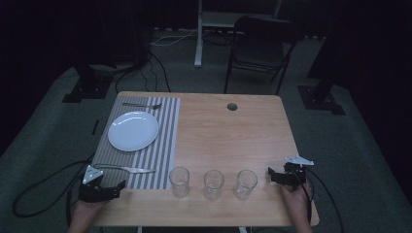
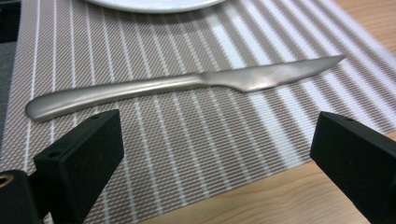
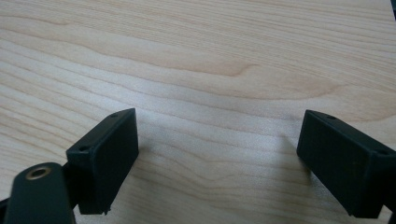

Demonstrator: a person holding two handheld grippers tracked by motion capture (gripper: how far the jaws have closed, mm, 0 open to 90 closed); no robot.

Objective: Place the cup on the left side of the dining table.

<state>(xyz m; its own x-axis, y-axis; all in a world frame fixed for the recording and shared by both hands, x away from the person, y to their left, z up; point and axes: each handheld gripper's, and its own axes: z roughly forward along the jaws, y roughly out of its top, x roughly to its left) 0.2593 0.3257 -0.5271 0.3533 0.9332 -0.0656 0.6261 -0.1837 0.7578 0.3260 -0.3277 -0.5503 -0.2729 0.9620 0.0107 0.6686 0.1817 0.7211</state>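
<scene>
A striped placemat [image 1: 165,145] covers the table's left part. On it sit a white plate [image 1: 133,130], a fork [image 1: 141,105] beyond the plate, and a metal knife [image 1: 127,168] near the front. In the left gripper view the knife [image 2: 177,84] lies just ahead of the jaws. My left gripper [image 1: 119,187] [image 2: 215,158] rests open at the front left corner, nothing in it. Three empty clear glasses [image 1: 179,181] [image 1: 213,184] [image 1: 245,183] stand in a row along the front. My right gripper [image 1: 271,175] [image 3: 217,158] stands open over bare wood, right of the glasses.
The wooden table [image 1: 228,141] has a round cable hole [image 1: 232,107] near its far edge. A folding chair [image 1: 260,48] and a white stand leg [image 1: 198,34] are on the carpet behind. Cables trail off both front corners.
</scene>
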